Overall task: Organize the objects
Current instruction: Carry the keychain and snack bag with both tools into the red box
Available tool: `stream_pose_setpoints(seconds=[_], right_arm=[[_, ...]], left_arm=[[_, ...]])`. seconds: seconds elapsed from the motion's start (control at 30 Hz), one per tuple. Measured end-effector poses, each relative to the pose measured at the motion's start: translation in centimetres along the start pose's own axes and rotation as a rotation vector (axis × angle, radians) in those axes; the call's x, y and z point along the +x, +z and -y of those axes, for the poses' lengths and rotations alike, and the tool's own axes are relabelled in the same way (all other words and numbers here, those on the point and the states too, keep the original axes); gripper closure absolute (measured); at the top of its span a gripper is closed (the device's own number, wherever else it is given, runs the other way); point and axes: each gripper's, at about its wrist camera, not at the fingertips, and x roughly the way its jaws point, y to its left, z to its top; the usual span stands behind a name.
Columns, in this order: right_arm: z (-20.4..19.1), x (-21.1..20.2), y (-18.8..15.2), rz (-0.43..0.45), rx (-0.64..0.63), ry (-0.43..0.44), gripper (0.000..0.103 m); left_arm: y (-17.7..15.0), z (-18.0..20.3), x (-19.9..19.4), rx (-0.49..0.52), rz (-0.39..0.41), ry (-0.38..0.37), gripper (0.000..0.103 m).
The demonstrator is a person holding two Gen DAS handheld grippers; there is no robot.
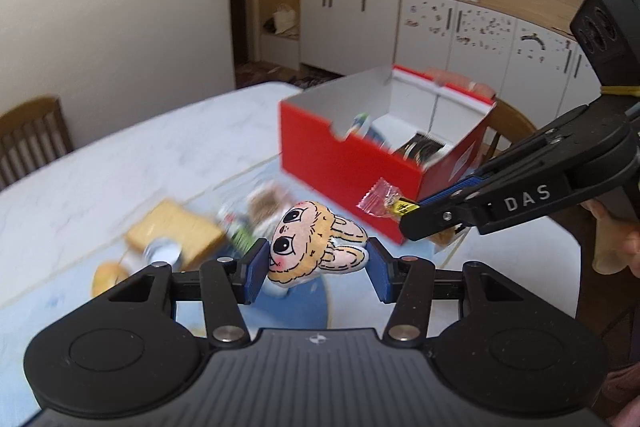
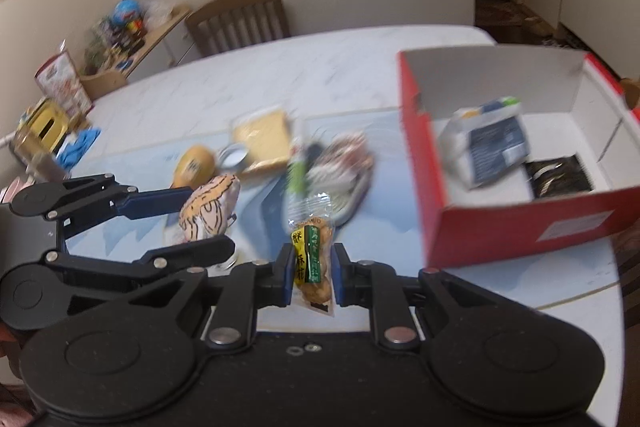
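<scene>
The left gripper (image 1: 318, 267) has its jaws clamped on a plush toy (image 1: 316, 243), and the right gripper (image 2: 311, 275) pinches a snack packet (image 2: 312, 251), both above the worktop (image 1: 100, 163). Carry each clear over the red box (image 1: 352, 163) rim at far right before releasing.

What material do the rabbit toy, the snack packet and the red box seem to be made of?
Rabbit toy: probably soft plush fabric; fuzzy matte surface with printed face lines.
Snack packet: thin clear plastic film, glossy and crinkled; the food shows through.
Red box: likely cardboard; stiff flat walls, smooth red outside, plain white inside, cut notch in the rim.
</scene>
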Motion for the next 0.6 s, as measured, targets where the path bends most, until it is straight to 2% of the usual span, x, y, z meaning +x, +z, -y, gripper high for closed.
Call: stream_pose_setpoints(seconds=[0.3,0.6], right_arm=[[5.7,-1.9,2.5,0.076,0.041,-0.051,0.085],[11.2,-2.2,4.3,0.108,0.083,-0.111,0.085]], left_arm=[[5.2,4.0,3.6,0.085,0.021,-0.042,0.052],[9.3,7.8,8.0,0.178,0.027,-0.068,0.052]])
